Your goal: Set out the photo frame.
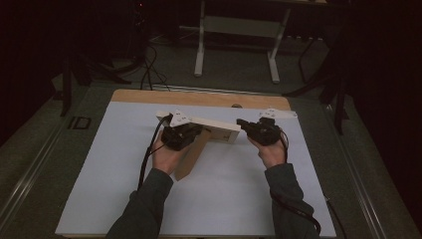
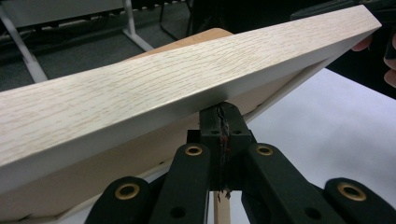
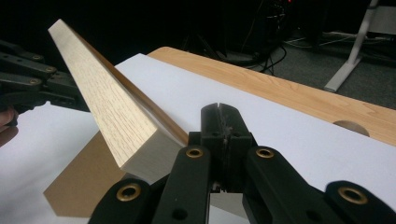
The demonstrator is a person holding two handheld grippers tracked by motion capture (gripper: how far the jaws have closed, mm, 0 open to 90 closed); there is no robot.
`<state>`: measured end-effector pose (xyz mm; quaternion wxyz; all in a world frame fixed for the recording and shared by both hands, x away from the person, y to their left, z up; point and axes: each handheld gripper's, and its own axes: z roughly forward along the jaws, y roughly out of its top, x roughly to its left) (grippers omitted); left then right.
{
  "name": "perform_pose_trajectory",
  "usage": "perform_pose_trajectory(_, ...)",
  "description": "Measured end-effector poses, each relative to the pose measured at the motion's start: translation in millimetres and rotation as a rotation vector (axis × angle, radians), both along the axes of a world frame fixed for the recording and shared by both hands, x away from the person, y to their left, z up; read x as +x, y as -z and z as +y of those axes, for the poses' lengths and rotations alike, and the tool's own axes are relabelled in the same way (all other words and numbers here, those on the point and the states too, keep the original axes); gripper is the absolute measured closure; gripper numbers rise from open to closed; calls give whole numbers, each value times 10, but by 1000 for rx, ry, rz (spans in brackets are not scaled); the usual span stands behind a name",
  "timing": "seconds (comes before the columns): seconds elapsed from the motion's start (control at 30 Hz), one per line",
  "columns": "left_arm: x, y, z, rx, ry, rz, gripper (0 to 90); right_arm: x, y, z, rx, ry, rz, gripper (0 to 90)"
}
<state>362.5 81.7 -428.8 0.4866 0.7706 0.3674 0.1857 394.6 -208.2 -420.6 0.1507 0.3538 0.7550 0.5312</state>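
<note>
A pale wooden frame (image 1: 219,130) is tilted up off the white sheet, with a brown backing board (image 1: 191,154) sloping down from it toward me. My left gripper (image 1: 201,128) is shut, its tips against the frame's inner rim (image 2: 187,79) from below in the left gripper view (image 2: 223,112); nothing shows between the jaws. My right gripper (image 1: 240,121) is shut beside the frame's right end (image 3: 112,112), its closed tips (image 3: 219,109) just past the corner. The brown board (image 3: 84,186) rests on the sheet, and the left gripper (image 3: 37,84) shows at the frame's far side.
A white sheet (image 1: 124,174) covers the wooden table (image 1: 199,97), which has a round hole (image 1: 237,105) near its far edge. A white desk frame (image 1: 199,50) and cables stand on the dark floor beyond. Open sheet lies left, right and in front of the hands.
</note>
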Motion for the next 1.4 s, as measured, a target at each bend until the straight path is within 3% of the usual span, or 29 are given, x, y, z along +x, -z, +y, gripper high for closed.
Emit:
perform_pose_trajectory(0.57,31,4,-9,-17,-7,12,900,-44,-19,37,-7,-34,-5,895)
perform_pose_trajectory(1.4,153,-39,8,-1,-22,33,900,-121,-43,116,-13,-90,-16,896)
